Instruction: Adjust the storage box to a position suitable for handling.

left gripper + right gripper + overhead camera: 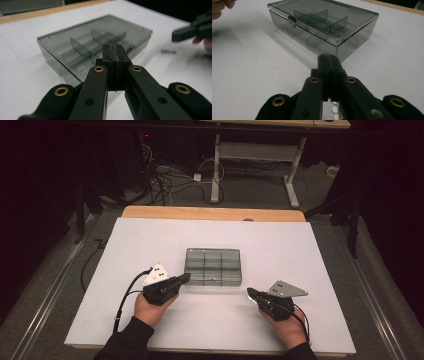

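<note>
Surface: white sheet (150, 250) laid over a wooden table (210, 213), dark room behind with loose cables on the floor (165, 182)
Box: smoky-grey clear plastic compartment box (213, 266) sits flat near the middle of the sheet, lid down, thin dividers showing through it; a small clasp (292, 18) sits on the side facing the person
Left gripper: black two-jaw tool (186, 278) held in the left hand (150, 309), jaws pressed together with nothing between them, tips just at the near-left corner of the box
Right gripper: black two-jaw tool (250, 292) held in the right hand (290, 330), jaws likewise closed and empty, resting near the sheet, a little apart from the near-right corner of the box
Small part: a short metal screw-like piece (169, 50) lies loose on the sheet, close to the right tool's tips
Risk, box: the box looks light and the sheet smooth, so a one-sided push at its corner would likely slide or spin it rather than lift the lid
Risk, clasp: closed tips prying at the clasp may slip off, and the lid could spring up and tip the box
Risk, small part: a low sweep by the right tool could flick the metal piece away or under the box
Risk, cables: each trailing cable (127, 292) could drag across the sheet and catch on a turn
</note>
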The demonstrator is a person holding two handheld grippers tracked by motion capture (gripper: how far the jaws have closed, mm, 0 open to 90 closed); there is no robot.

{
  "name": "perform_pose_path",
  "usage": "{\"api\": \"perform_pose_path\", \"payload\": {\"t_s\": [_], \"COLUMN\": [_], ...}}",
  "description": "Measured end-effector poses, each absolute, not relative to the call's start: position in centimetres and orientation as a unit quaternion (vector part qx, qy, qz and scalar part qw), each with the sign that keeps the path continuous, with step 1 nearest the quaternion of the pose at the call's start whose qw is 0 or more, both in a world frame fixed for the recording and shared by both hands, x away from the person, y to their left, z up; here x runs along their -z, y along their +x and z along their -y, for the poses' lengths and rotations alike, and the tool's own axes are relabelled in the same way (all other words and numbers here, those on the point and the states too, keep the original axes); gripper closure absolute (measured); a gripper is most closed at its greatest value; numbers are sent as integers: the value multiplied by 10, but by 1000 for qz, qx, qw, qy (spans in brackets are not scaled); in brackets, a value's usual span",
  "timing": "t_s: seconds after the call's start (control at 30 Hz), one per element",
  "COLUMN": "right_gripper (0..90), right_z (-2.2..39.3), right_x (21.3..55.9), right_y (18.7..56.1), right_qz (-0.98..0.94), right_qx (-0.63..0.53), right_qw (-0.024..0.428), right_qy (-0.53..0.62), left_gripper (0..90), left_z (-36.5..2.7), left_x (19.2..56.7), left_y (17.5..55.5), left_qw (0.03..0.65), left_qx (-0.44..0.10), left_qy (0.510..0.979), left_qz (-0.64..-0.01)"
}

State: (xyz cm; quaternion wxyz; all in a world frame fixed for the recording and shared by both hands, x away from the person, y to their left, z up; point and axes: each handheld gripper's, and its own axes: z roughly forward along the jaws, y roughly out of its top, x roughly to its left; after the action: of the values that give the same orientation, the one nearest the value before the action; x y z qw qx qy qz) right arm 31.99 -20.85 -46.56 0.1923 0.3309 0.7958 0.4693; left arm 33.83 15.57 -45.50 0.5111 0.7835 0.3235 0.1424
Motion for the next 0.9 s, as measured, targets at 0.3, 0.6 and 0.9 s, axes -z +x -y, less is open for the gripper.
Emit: {"api": "perform_pose_path", "payload": {"t_s": [0.3, 0.6, 0.9], "right_gripper": [900, 900, 900], "right_z": [201, 196, 195], "right_x": [462, 466, 469], "right_y": [330, 337, 343], "right_qz": [-794, -797, -798], "right_qx": [-464, -459, -453], "right_qw": [205, 201, 200], "right_qy": [336, 337, 345], "left_gripper": [882, 882, 882], "left_z": [-162, -171, -170], "left_x": [470, 472, 479], "left_y": [337, 338, 345], "left_qw": [490, 476, 459], "left_qx": [-128, -129, -119], "left_qy": [790, 789, 796], "left_qz": [-344, -367, -375]}}
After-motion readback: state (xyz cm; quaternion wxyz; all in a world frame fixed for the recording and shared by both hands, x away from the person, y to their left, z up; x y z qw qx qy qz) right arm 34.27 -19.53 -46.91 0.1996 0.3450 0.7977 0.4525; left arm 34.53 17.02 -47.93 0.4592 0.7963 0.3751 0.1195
